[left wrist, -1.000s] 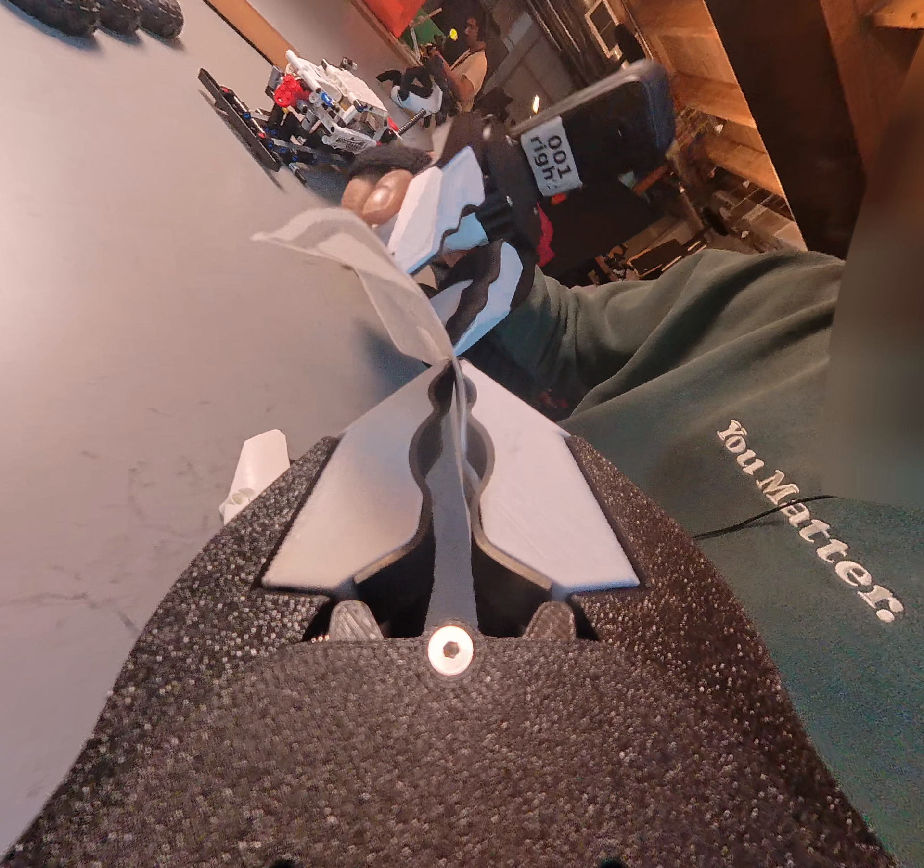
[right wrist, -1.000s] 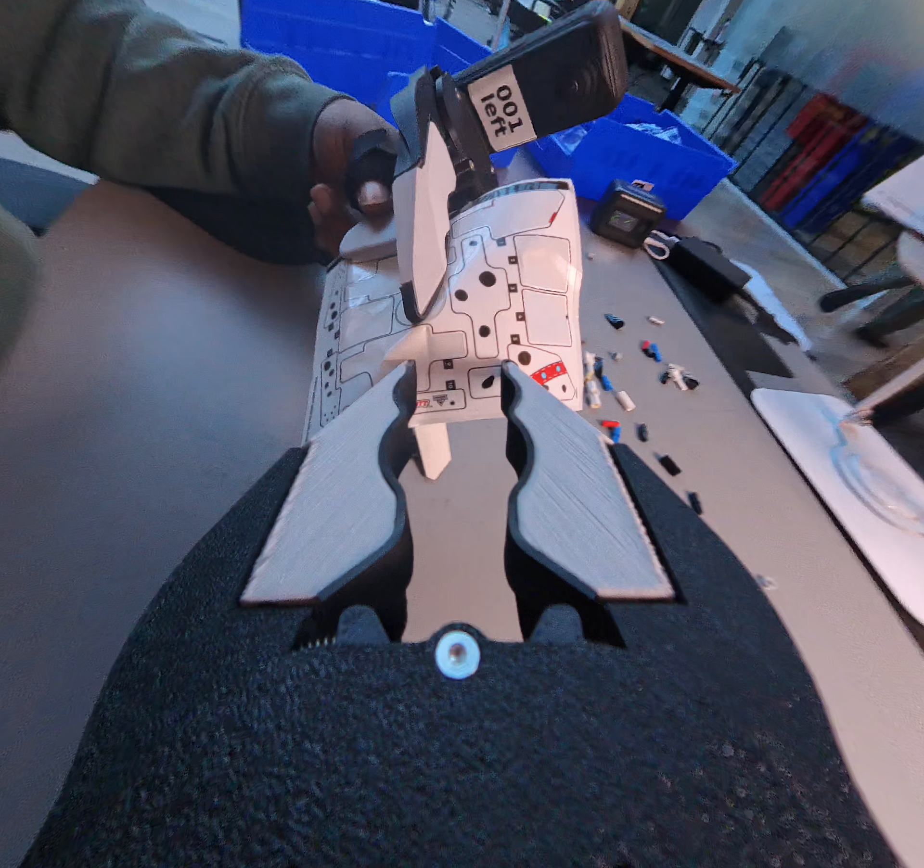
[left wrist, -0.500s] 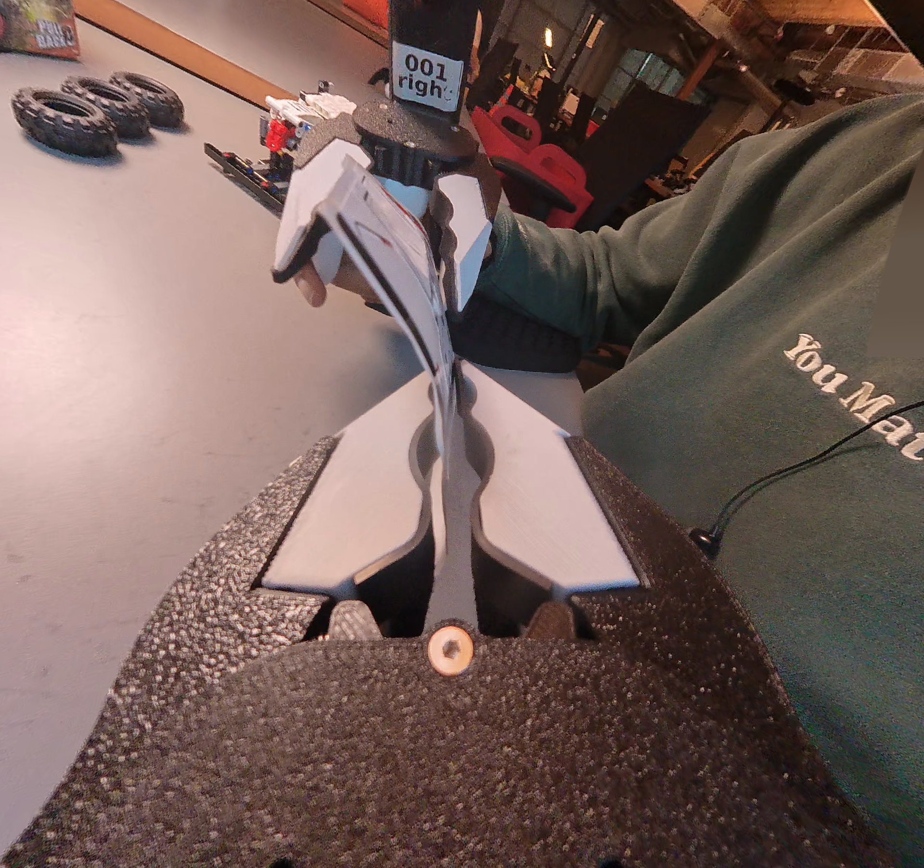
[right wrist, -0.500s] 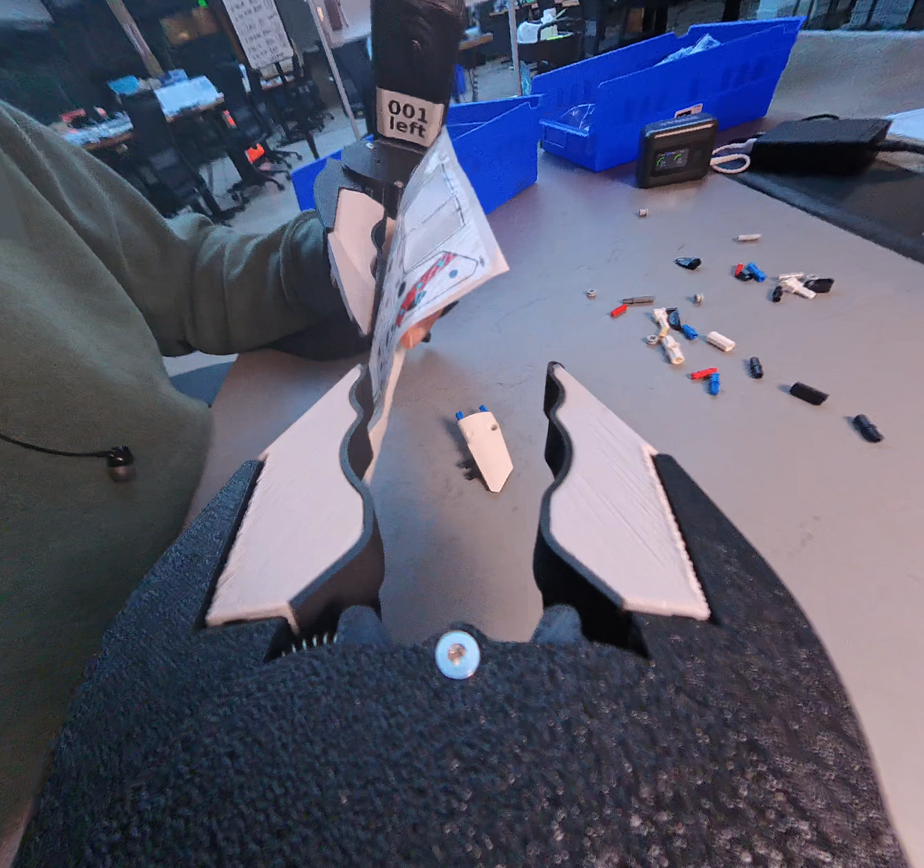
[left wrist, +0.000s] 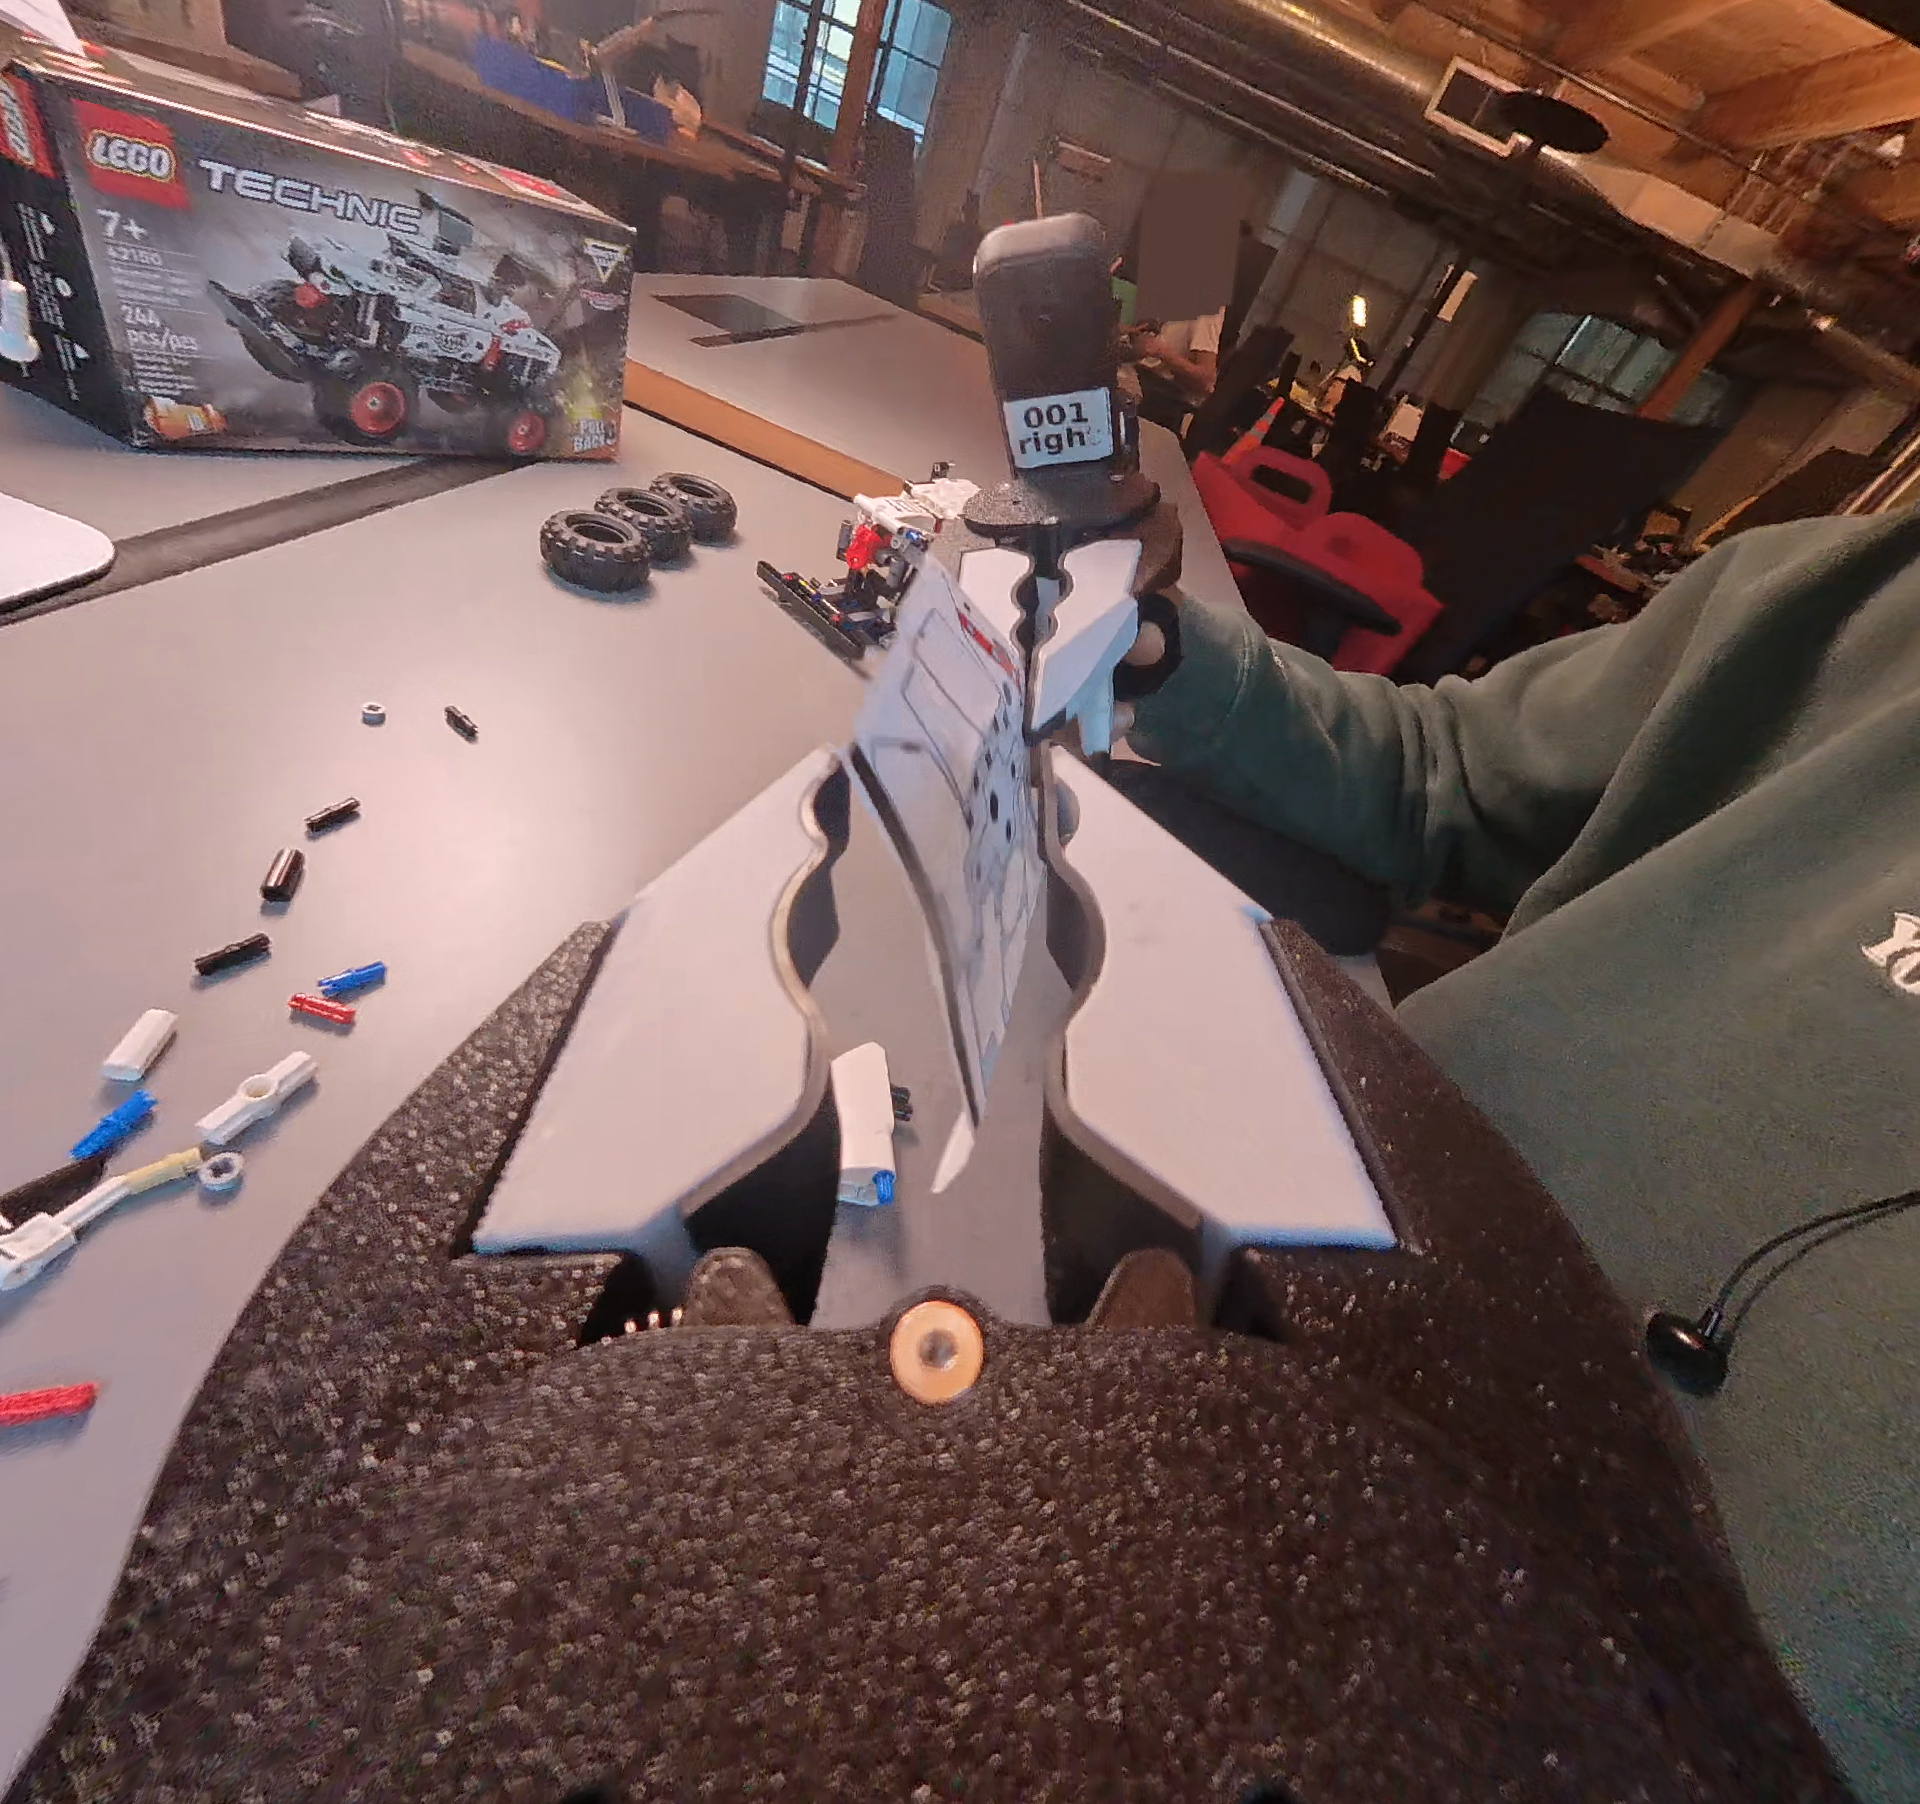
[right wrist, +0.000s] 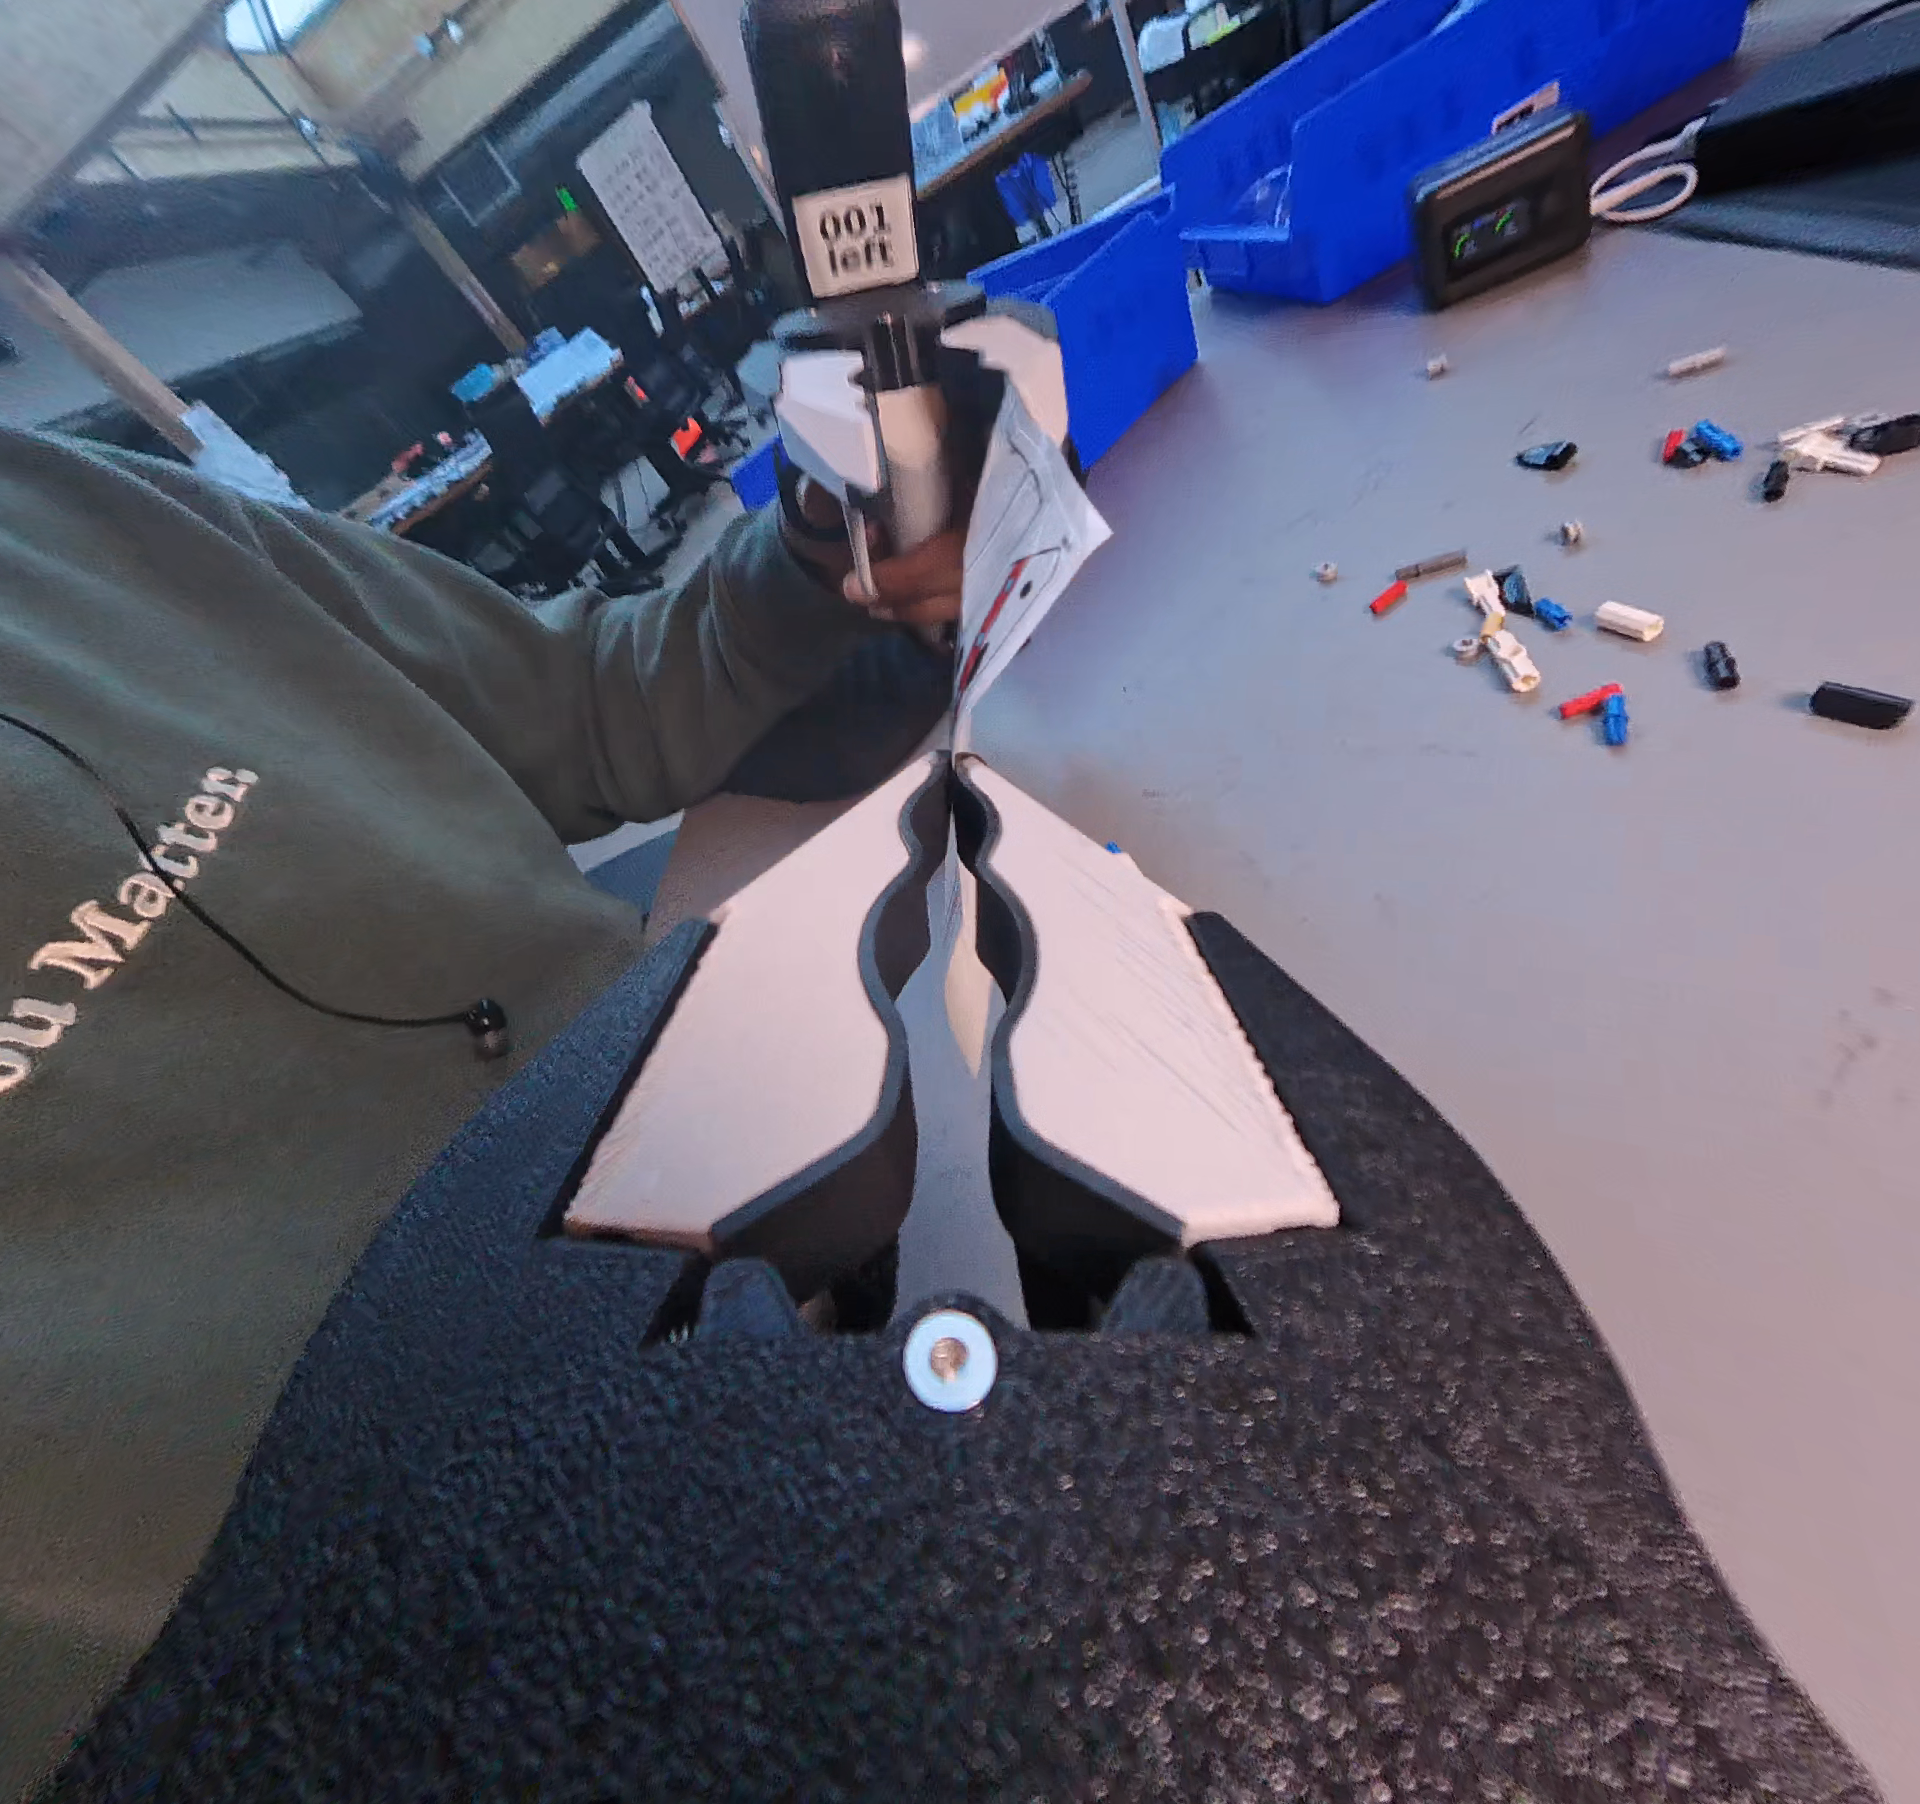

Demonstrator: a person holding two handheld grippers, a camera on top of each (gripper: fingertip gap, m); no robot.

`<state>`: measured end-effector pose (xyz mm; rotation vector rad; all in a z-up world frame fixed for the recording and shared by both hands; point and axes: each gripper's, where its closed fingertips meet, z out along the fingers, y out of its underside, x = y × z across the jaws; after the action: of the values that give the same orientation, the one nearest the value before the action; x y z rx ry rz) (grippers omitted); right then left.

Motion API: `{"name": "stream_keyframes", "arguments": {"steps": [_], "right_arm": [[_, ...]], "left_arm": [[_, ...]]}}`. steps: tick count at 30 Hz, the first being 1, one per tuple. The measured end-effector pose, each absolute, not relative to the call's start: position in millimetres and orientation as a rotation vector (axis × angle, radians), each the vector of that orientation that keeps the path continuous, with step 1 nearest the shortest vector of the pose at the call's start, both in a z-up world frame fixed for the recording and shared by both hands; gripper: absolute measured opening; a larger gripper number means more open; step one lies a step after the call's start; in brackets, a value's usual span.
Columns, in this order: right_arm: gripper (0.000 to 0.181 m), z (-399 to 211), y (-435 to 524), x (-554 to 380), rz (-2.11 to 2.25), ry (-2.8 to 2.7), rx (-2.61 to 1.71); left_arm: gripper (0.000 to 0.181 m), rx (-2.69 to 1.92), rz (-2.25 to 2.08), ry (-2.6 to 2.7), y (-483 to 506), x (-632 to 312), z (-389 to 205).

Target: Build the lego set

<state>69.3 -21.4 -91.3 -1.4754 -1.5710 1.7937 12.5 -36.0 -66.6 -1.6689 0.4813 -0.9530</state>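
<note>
On the left of the grey table (left wrist: 312, 674), loose pins (left wrist: 322, 1006) and three tyres (left wrist: 634, 533) are seen. The sticker sheet (left wrist: 956, 819) has been handed over: the left gripper (left wrist: 940, 788), clamped on it half a second ago, now stands parted, while the right gripper (right wrist: 953, 767) is pinched shut on its edge. A sticker can probably be peeled next for the white panel (left wrist: 864, 1120).

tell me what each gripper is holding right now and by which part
The right gripper is shut on the sticker sheet, pinching its lower edge. The left gripper is open and grips nothing; the sheet merely passes between its fingers.
</note>
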Motion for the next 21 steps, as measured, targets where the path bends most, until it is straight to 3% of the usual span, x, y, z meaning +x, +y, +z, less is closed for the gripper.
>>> {"name": "stream_keyframes", "arguments": {"steps": [7,14,21], "right_arm": [[0.0,-100,-29,66,1.723,-1.645,-1.611],[0.0,-93,-43,61,1.766,-1.633,-1.595],[0.0,-77,-35,52,2.004,-1.35,-1.656]], "left_arm": [[0.044,-1.715,-0.458,0.714,-36,25,-63],[0.044,-1.825,-0.335,0.881,-38,53,-101],[0.042,-1.796,-0.345,0.775,-33,52,-90]]}}
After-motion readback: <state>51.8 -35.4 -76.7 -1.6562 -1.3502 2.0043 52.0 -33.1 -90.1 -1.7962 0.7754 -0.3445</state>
